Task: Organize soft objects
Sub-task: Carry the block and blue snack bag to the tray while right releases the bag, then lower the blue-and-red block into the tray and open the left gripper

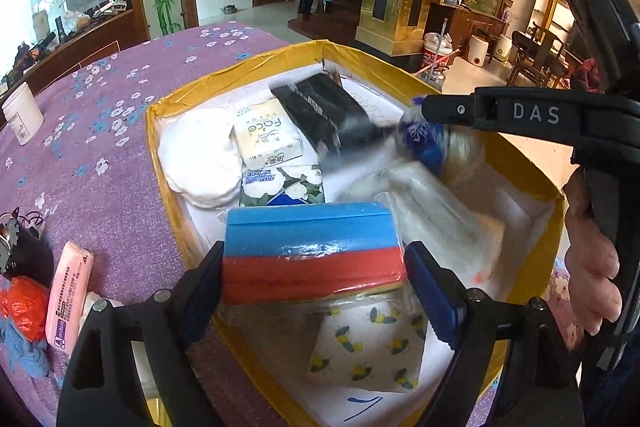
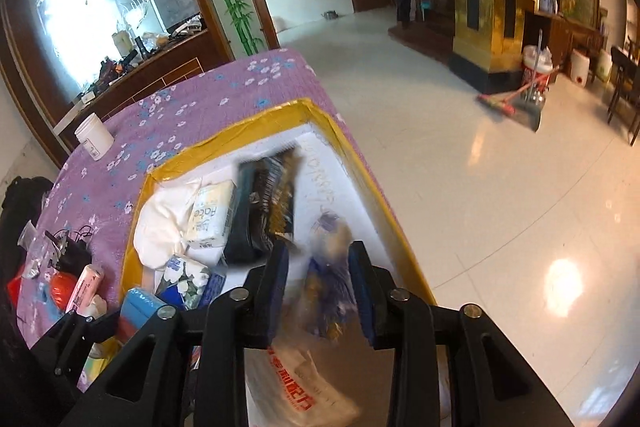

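Purple flowered cloth covers the table (image 1: 120, 163) on which the yellow-rimmed box (image 1: 236, 75) stands, already stocked with tissue packs and other soft goods. My left gripper (image 1: 316, 279) pinches the blue-and-red sponge pack (image 1: 312, 251) across its ends, long axis running crosswise between the pads, held over the near half of the box above the lemon-print cloth (image 1: 368, 351). My right gripper (image 2: 320, 291) brackets a blue-patterned plastic bag (image 2: 328, 283) at the box's right wall; blur hides whether its part-spread pads press, so my left hand is nearer a placement.
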### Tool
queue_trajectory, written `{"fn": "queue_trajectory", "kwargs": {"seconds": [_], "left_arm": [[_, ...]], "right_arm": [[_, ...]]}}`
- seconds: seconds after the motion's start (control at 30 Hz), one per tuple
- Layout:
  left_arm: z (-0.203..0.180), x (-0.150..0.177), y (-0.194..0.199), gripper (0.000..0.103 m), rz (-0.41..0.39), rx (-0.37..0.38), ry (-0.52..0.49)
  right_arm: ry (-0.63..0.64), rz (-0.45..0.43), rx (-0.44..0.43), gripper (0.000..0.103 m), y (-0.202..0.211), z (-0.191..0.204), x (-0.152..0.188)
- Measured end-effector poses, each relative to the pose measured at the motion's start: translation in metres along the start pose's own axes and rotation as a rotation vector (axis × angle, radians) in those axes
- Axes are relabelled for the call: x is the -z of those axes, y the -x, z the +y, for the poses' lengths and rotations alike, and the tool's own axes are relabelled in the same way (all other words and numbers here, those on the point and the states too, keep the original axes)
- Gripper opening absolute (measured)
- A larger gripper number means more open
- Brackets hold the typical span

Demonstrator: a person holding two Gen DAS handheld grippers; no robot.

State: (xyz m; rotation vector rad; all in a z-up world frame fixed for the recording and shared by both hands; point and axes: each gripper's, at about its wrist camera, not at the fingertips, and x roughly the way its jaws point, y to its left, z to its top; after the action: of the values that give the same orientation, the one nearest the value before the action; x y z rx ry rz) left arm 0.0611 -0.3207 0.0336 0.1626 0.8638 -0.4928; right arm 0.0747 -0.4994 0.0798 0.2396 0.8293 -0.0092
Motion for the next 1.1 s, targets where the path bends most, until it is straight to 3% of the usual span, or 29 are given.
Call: {"fn": "queue_trajectory", "kwargs": {"seconds": [0.17, 0.23, 0.3, 0.33, 0.47, 0.57, 0.73, 0.97, 1.0, 1.1], "left_arm": [[-0.002, -0.001, 0.012, 0.087, -0.050, -0.030, -0.010], [-0.002, -0.001, 0.022, 0.087, -0.081, -0.040, -0.013], [-0.001, -0.002, 0.031, 0.087, -0.101, -0.046, -0.007], [0.000, -0.002, 0.036, 0.087, -0.111, -0.048, 0.000], [0.006, 0.002, 0.064, 0.088, -0.135, -0.080, 0.011], [0.018, 0.009, 0.081, 0.088, -0.137, -0.106, 0.022], [0.058, 0.034, 0.117, 0.088, -0.139, -0.156, 0.082], [0.141, 0.096, 0.153, 0.088, -0.139, -0.251, 0.249], [0.153, 0.106, 0.156, 0.088, -0.128, -0.264, 0.273], [0.177, 0.129, 0.159, 0.088, -0.097, -0.278, 0.327]], "right_arm": [[0.022, -0.127, -0.030, 0.036, 0.043, 0.017, 0.009], [0.027, -0.221, -0.051, 0.051, 0.072, 0.025, 0.020], [0.021, -0.313, -0.077, 0.086, 0.101, 0.032, 0.030], [0.011, -0.352, -0.101, 0.089, 0.114, 0.034, 0.035], [0.036, -0.314, -0.175, 0.089, 0.130, 0.048, 0.041], [0.113, -0.302, -0.184, 0.074, 0.137, 0.071, 0.049], [0.174, -0.234, -0.283, 0.074, 0.125, 0.105, 0.067], [0.226, -0.020, -0.445, 0.067, 0.071, 0.163, 0.106], [0.243, 0.018, -0.459, 0.062, 0.062, 0.173, 0.115], [0.269, 0.091, -0.467, 0.061, 0.044, 0.194, 0.136]]}}
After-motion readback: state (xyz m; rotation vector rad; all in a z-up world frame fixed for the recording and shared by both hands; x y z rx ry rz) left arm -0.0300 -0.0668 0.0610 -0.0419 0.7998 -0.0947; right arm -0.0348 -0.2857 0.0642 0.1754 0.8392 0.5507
